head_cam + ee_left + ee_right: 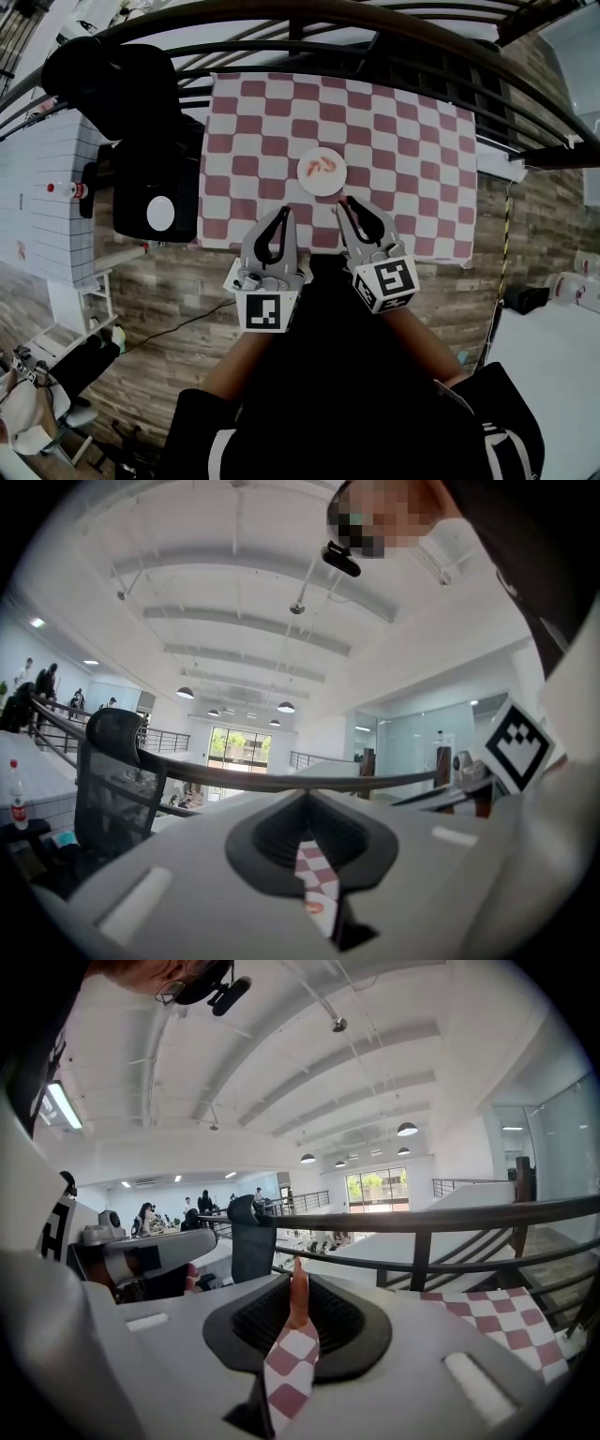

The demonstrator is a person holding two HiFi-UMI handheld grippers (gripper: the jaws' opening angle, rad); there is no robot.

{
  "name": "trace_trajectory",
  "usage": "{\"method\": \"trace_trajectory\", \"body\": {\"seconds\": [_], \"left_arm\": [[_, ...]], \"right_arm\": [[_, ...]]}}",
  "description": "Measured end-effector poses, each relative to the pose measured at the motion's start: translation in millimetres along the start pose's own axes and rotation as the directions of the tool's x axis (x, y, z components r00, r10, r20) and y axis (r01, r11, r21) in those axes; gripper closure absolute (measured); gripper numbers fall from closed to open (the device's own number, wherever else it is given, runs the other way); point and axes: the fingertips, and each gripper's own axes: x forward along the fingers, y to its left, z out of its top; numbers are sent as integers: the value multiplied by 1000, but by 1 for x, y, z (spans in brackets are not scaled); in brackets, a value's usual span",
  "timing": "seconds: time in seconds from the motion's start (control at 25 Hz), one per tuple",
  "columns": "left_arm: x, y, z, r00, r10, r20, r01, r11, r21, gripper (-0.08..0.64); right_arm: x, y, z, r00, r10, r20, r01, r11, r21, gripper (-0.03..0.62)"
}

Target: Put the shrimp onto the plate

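Two grippers hover at the near edge of your checkered tabletop (412, 141).
The white plate (304, 179) carries orange shrimp (323, 167); fingers of your right gripper (298, 1283) grasp another shrimp (298, 1296), its long axis running out past the fingertips; your left gripper (305, 806) is clenched, empty.

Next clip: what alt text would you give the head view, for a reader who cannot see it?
A person holds the left gripper and right gripper at the near edge of a red-and-white checkered tablecloth. Both tongs have their tips together and aim at a white plate with orange shrimp on it. A black chair stands left of the table.
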Motion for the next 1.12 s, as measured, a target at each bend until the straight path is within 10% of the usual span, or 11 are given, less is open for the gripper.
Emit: {"method": "trace_trajectory", "body": {"seconds": [1.12], "left_arm": [[49,25,-33,976,197,-92,-200,979,-29,552]], "right_arm": [[120,-57,-119,928,144,-345,-161,987,-22,531]]}}
